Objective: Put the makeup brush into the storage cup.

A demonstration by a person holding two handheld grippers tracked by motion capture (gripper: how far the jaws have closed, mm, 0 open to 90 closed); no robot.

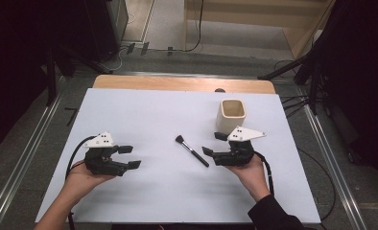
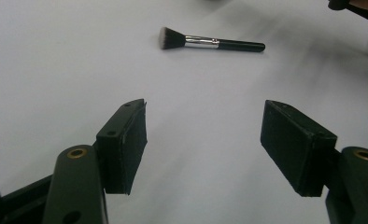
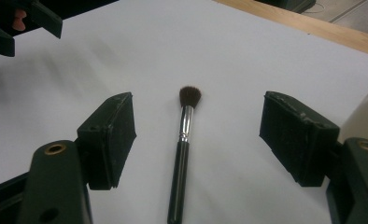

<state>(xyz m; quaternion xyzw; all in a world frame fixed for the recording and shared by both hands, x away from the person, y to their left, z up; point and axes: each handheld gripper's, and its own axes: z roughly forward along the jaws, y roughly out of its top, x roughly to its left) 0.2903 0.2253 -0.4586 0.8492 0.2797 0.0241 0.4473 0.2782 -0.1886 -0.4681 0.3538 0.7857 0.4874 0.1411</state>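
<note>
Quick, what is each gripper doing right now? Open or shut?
Left gripper: open, holding nothing.
Right gripper: open, holding nothing; the brush lies on the table between its jaws.

The makeup brush (image 1: 191, 150) lay flat on the white worktop (image 1: 144, 115), near its middle and towards the person's right. It had a slim black handle, a short silver ferrule and a dark, rounded tuft of bristles. In the high view it lay on a slant, bristles towards the far left and handle end towards the near right. In the right gripper view the brush (image 3: 182, 149) ran lengthwise, bristles pointing away; in the left gripper view it (image 2: 210, 42) lay crosswise.
</note>
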